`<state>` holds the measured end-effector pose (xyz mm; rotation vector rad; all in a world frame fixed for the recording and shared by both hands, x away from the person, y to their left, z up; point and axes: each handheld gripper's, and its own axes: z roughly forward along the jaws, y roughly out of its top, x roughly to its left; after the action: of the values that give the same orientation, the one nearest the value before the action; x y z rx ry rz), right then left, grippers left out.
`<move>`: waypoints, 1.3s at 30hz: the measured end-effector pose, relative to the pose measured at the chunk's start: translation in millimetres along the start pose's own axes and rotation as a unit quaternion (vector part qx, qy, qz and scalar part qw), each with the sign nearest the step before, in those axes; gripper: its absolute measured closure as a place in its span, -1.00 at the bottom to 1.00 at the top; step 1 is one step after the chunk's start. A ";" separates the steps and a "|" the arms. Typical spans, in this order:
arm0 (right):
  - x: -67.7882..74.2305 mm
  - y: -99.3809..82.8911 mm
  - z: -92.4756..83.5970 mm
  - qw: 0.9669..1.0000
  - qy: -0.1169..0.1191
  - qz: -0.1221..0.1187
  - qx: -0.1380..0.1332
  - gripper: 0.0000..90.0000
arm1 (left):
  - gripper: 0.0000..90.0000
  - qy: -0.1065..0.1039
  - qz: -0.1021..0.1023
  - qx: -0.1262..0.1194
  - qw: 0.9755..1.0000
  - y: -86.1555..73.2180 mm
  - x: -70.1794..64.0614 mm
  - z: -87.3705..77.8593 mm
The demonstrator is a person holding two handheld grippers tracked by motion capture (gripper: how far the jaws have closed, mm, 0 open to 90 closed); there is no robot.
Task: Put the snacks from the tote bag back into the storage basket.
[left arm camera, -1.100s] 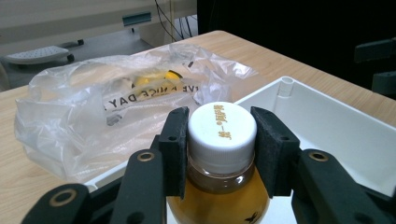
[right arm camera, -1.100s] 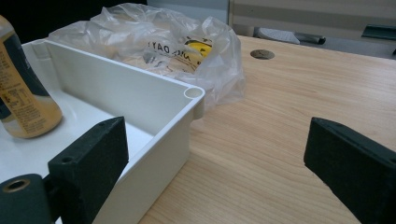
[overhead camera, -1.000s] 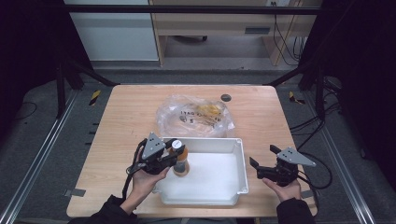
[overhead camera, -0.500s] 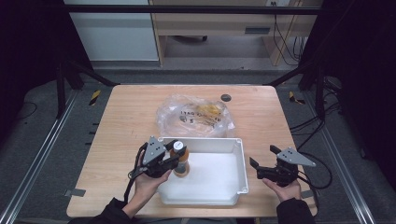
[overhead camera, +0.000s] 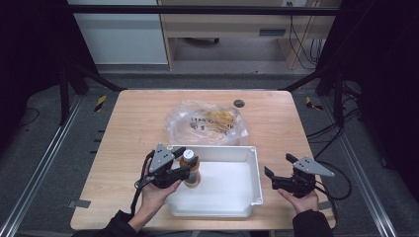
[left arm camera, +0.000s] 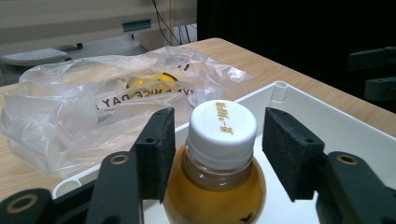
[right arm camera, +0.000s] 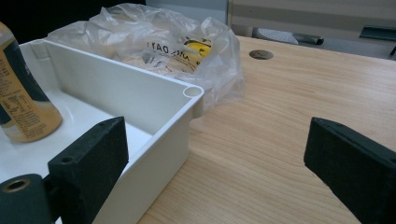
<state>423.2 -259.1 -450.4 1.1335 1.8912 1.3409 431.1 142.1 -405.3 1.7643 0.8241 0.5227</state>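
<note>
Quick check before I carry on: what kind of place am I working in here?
Probably a lab recording rig, not a home: a bare wooden table framed by black struts, loose cables on the floor behind, and a white bin holding one bottle.

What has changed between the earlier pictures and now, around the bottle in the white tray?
The left claw has just been opening and has let go of the bottle, which stands in the white tray between its pads. The right claw, the plastic bag and the tray stayed as they were.
</note>
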 end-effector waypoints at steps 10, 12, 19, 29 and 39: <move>-0.7 -0.3 -0.7 1.000 -0.004 0.000 -0.001 -0.86 | -0.22 0.003 0.004 -0.003 1.000 -0.6 12.5 -23.0; -0.8 -0.3 -0.7 1.000 -0.003 0.000 0.000 -0.86 | -0.23 0.008 0.010 -0.005 1.000 -2.9 16.4 -29.0; -1.5 -0.4 -1.2 1.000 -0.005 0.001 -0.001 -0.86 | -0.27 0.021 0.006 -0.001 1.000 -10.3 32.8 -41.8; -3.9 -0.9 -2.3 1.000 -0.010 0.005 0.001 -0.87 | -0.31 0.049 -0.001 0.008 0.999 -26.7 57.2 -51.4; -5.8 -1.3 -3.2 1.000 -0.016 0.005 0.003 -0.87 | -0.32 0.081 -0.016 0.021 0.996 -43.5 87.0 -57.0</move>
<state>423.1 -265.8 -450.7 1.1610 1.8692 1.3152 437.4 251.6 -431.1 1.7616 0.9809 0.6383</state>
